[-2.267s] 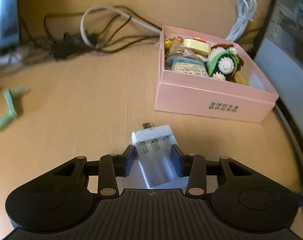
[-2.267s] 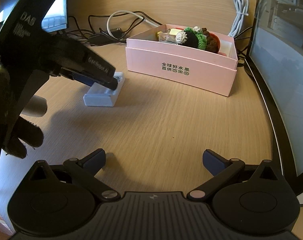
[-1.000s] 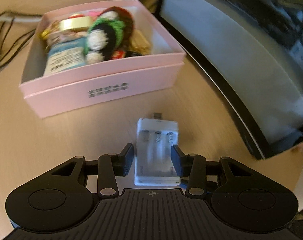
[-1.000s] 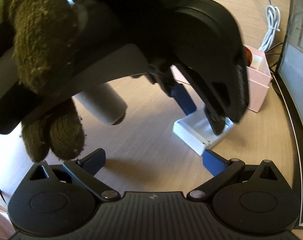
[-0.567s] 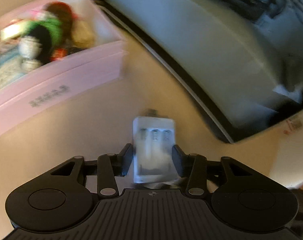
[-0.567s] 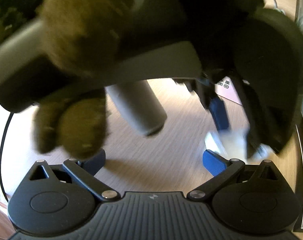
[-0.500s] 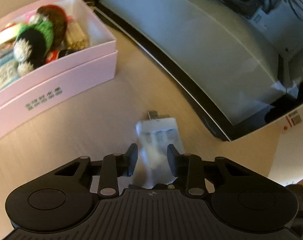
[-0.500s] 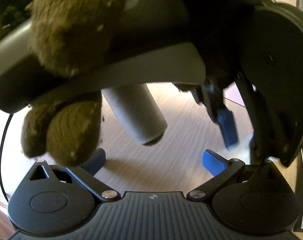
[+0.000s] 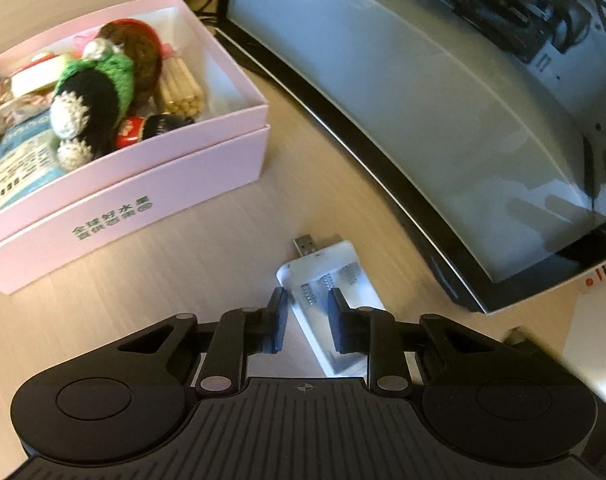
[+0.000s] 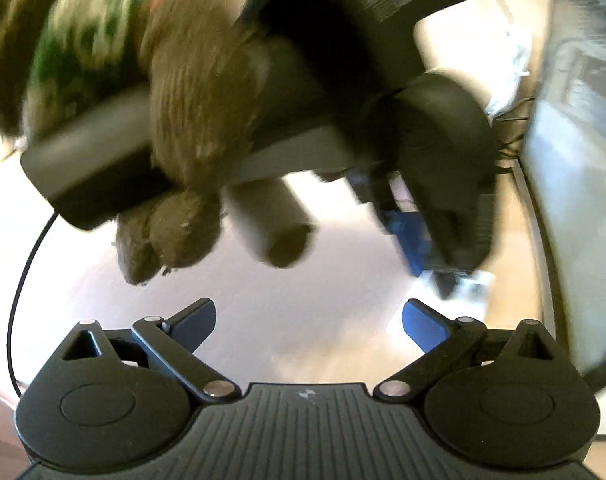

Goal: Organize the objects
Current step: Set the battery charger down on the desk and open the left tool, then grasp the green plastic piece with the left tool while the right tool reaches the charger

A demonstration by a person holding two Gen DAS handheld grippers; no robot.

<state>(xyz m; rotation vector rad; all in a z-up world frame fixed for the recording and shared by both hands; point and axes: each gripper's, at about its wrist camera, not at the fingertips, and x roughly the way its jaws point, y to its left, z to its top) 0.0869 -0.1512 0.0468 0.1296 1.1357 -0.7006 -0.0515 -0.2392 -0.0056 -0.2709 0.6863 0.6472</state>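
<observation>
Evidently aiming to lift it toward the pink box (image 9: 135,184), the left gripper (image 9: 305,320) is closing around the white battery charger (image 9: 335,300) on the desk (image 9: 223,260); the right gripper (image 10: 309,320) hovers wide open, holding nothing.

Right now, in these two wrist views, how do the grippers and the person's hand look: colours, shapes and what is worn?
Both grippers are black, each with a ribbed body, two round discs, and angled links with silver pivot pins. The left gripper has dark blue pads. The right gripper has brighter blue fingertips. The hand wears a fuzzy brown knitted glove with a green patterned cuff.
</observation>
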